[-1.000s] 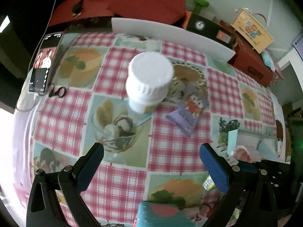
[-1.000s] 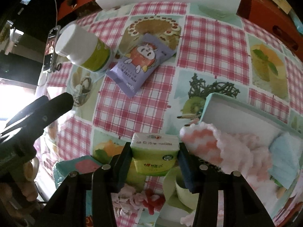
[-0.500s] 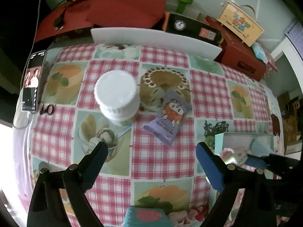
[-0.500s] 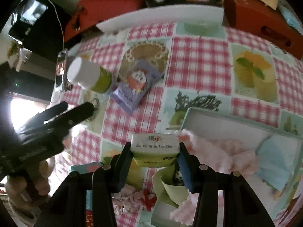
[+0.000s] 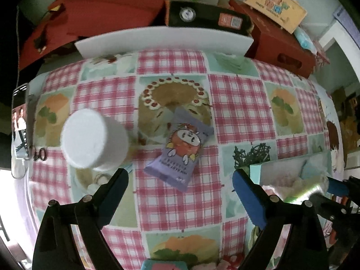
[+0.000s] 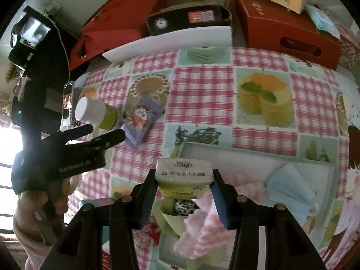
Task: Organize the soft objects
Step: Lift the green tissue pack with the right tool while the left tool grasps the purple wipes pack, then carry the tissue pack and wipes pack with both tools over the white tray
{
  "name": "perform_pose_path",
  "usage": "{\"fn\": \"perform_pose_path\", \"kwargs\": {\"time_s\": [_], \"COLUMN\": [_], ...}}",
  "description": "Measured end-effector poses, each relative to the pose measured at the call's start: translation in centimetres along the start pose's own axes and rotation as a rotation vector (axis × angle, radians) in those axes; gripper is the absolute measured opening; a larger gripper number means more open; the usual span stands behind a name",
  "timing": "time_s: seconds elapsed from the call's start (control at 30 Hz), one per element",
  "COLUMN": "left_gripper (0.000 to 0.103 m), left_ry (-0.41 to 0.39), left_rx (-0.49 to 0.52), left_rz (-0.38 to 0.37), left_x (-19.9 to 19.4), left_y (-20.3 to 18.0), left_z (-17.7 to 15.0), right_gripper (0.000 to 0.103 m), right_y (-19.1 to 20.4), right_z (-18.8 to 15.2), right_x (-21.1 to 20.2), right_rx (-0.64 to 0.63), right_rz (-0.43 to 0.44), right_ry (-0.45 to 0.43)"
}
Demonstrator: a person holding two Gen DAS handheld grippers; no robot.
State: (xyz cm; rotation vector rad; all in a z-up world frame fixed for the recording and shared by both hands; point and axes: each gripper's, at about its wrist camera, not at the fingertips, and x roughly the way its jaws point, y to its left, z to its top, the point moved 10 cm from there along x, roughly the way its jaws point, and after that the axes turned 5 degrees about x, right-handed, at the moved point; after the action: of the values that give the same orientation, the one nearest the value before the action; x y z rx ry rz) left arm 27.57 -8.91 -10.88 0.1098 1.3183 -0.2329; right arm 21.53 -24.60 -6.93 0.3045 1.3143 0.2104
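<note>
My right gripper [image 6: 184, 180] is shut on a green and white tissue pack [image 6: 184, 177] and holds it above the near edge of a pale teal box [image 6: 258, 155]. The box holds a pink fluffy cloth [image 6: 245, 186] and a light blue folded cloth [image 6: 290, 184]. My left gripper [image 5: 180, 184] is open and empty, above the checked tablecloth, just short of a purple snack pouch [image 5: 180, 150]. The pouch also shows in the right wrist view [image 6: 140, 121]. The left gripper shows there too [image 6: 105, 132].
A white-capped bottle [image 5: 94, 139] stands left of the pouch. A phone [image 5: 19, 121] and a small clip lie at the table's left edge. Red boxes [image 6: 288, 31], a black box [image 6: 186, 20] and a white board [image 6: 171, 40] line the far edge.
Both grippers have pulled back and up, so more of the table shows. My right gripper has carried the tissue pack to the box. The left gripper now faces the purple pouch.
</note>
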Motion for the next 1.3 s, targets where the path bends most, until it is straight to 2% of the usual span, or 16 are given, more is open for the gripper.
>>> {"fn": "perform_pose_path", "kwargs": {"time_s": [0.1, 0.13, 0.17, 0.2, 0.47, 0.77, 1.03, 1.3], "left_gripper": [0.093, 0.089, 0.077, 0.072, 0.07, 0.051, 0.047, 0.046], "left_ry": [0.029, 0.036, 0.046, 0.059, 0.108, 0.133, 0.12, 0.047], "left_rx": [0.016, 0.021, 0.028, 0.032, 0.044, 0.066, 0.064, 0.044], "left_rz": [0.026, 0.032, 0.037, 0.038, 0.074, 0.094, 0.084, 0.048], "left_x": [1.5, 1.9, 2.3, 2.8, 5.8, 6.8, 6.0, 1.6], "left_y": [0.0, 0.0, -0.1, -0.2, -0.1, 0.2, 0.0, -1.1], "left_z": [0.4, 0.5, 0.6, 0.6, 0.6, 0.6, -0.5, -1.0], "right_gripper": [0.05, 0.05, 0.05, 0.05, 0.05, 0.05, 0.05, 0.05], "right_y": [-0.6, -0.8, -1.0, -1.2, -2.2, -2.5, -2.6, -1.9], "right_z": [0.1, 0.1, 0.1, 0.2, 0.2, 0.2, 0.0, -0.7], "right_x": [0.3, 0.2, 0.2, 0.2, 0.2, 0.4, 0.2, -1.9], "right_rx": [0.01, 0.012, 0.013, 0.016, 0.026, 0.033, 0.044, 0.041], "right_rz": [-0.007, -0.01, -0.011, -0.011, -0.013, -0.009, -0.009, -0.002], "right_ry": [0.002, 0.002, 0.003, 0.003, 0.004, 0.008, 0.008, -0.017]}}
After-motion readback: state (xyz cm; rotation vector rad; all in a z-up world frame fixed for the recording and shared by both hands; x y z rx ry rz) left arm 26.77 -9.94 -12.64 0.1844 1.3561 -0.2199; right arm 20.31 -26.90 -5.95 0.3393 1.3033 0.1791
